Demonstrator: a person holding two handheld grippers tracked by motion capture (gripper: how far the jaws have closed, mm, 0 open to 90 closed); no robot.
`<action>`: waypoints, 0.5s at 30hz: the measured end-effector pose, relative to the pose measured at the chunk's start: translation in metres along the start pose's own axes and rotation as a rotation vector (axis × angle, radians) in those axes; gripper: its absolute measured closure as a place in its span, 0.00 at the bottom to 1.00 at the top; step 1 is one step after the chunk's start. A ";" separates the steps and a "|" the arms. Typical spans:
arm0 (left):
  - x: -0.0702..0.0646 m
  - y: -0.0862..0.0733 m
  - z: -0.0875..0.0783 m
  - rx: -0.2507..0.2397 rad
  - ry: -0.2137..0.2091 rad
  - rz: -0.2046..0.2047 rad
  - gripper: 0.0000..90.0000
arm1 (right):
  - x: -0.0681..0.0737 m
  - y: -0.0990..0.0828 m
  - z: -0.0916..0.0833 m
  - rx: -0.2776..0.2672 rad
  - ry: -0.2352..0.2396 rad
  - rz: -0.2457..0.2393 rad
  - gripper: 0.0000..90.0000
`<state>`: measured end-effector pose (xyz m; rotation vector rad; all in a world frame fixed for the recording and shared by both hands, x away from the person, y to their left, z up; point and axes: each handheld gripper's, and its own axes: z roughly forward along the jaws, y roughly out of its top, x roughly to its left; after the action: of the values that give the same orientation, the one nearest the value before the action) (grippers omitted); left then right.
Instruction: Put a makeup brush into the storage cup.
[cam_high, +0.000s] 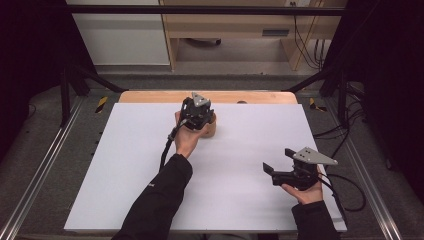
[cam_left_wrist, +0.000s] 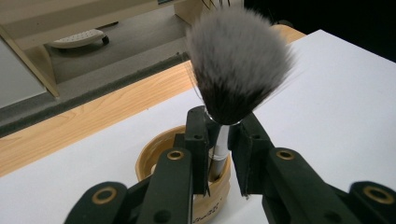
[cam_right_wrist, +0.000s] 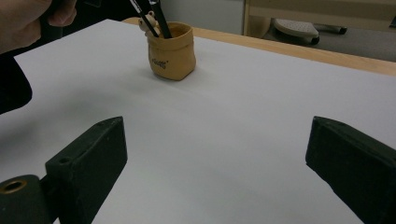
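On the white desk (cam_high: 150, 165), my left tool (cam_left_wrist: 223, 140) pinches the brush (cam_left_wrist: 238, 60) over the cup (cam_left_wrist: 154, 161); lower straight inside. Right tool (cam_right_wrist: 215, 154) gapes empty.

High view overhead, far; gripper views low, close; all share cup (cam_right_wrist: 171, 50).

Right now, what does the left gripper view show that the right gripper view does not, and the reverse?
Left gripper view: the brush with its fluffy grey-and-black head, its handle clamped between the left gripper's jaws, directly above the cup's open mouth.

Right gripper view: the cup's outer side with small dark lettering, dark handles sticking out of it, and the right gripper with its jaws wide open and nothing between them.

Both: the tan cup standing on the white table, and the wooden edge beyond it.
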<state>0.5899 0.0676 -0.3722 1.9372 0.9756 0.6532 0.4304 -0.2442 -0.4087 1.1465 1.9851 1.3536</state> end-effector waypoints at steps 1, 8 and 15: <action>0.000 0.000 0.000 0.001 0.001 0.001 0.86 | 0.000 0.000 0.000 0.001 0.001 0.001 0.07; -0.001 -0.005 0.004 0.010 0.004 0.002 0.86 | 0.001 0.000 0.000 0.000 0.002 0.001 0.07; 0.000 -0.011 0.008 0.024 0.005 0.000 0.86 | 0.001 0.000 0.001 0.004 0.004 -0.003 0.07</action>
<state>0.5915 0.0674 -0.3853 1.9577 0.9909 0.6489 0.4305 -0.2433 -0.4091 1.1434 1.9919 1.3524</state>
